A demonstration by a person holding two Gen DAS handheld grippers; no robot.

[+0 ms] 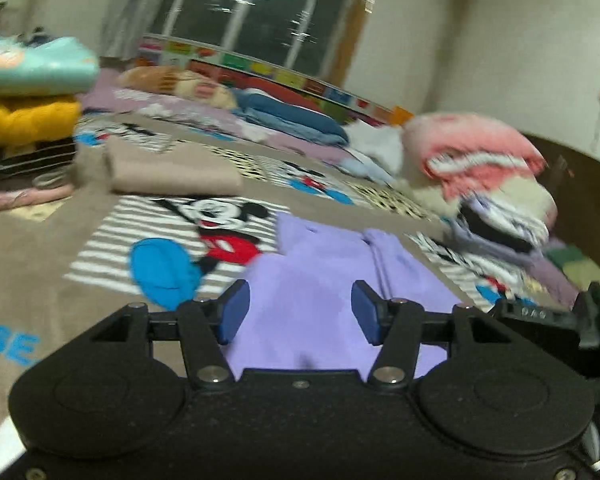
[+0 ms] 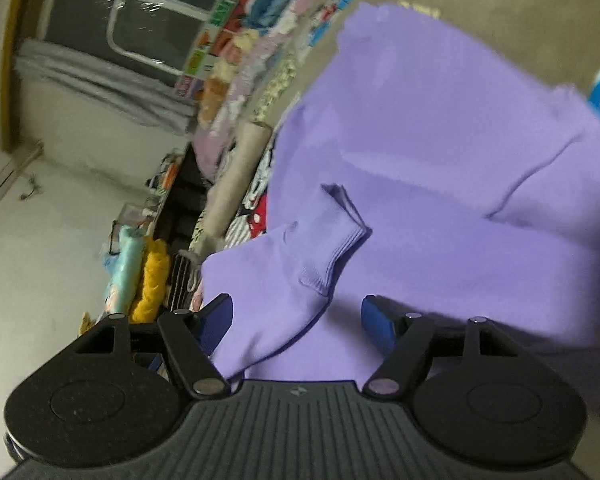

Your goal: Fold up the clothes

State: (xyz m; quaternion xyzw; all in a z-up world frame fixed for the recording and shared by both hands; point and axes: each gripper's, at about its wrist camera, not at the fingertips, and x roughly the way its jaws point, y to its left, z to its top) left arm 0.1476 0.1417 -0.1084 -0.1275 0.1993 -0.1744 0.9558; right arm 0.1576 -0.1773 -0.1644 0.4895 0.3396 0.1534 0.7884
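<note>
Purple sweatshirt [image 1: 332, 280] lies lengthwise away; left claw [image 1: 300, 314], right claw [image 2: 298, 320] open, empty.

A home bedroom: a bed under a cartoon-mouse blanket [image 1: 100, 240], folded clothes stacked [image 1: 28, 120] at its edge, pillows [image 1: 180, 84] along a curtained window [image 1: 252, 12].

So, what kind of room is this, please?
Probably a bedroom at home: a bed under a cartoon-mouse blanket, stacks of folded clothes beside a lilac sweatshirt, and a dark window behind.
</note>
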